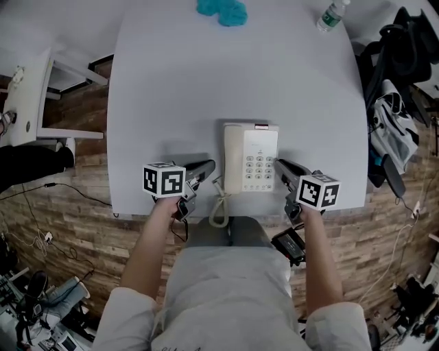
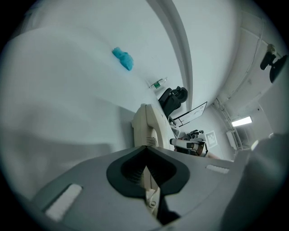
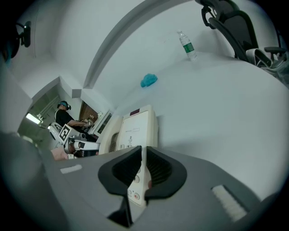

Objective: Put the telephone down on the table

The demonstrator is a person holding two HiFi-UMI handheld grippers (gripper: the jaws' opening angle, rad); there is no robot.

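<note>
I see the phone [image 1: 250, 159] lying flat on the white surface [image 1: 171, 82], close to the near edge and right in front of me, keypad up. The handset [image 1: 233, 159] sits in its cradle along the phone's left side, and the cord [image 1: 219, 206] curls off the near edge of the surface.

My left gripper [image 1: 208, 166] rests low just to the left of the phone, pointing at it. In the left gripper view its jaws are clenched tip to tip [image 2: 145, 149] with nothing between them. The phone [image 2: 146, 124] stands just beyond them.

My right gripper [image 1: 280, 164] mirrors it on the phone's right side, its tip right at the lower right edge of the casing. In the right gripper view its jaws [image 3: 142, 149] are all but clenched, with only a thin slit left. I see nothing clamped in it, and the phone [image 3: 135, 128] with its keys shows just behind and below the tips.

At the far edge of the surface lie a blue cloth [image 1: 221, 9] and a bottle [image 1: 332, 15], both well apart from the phone.
</note>
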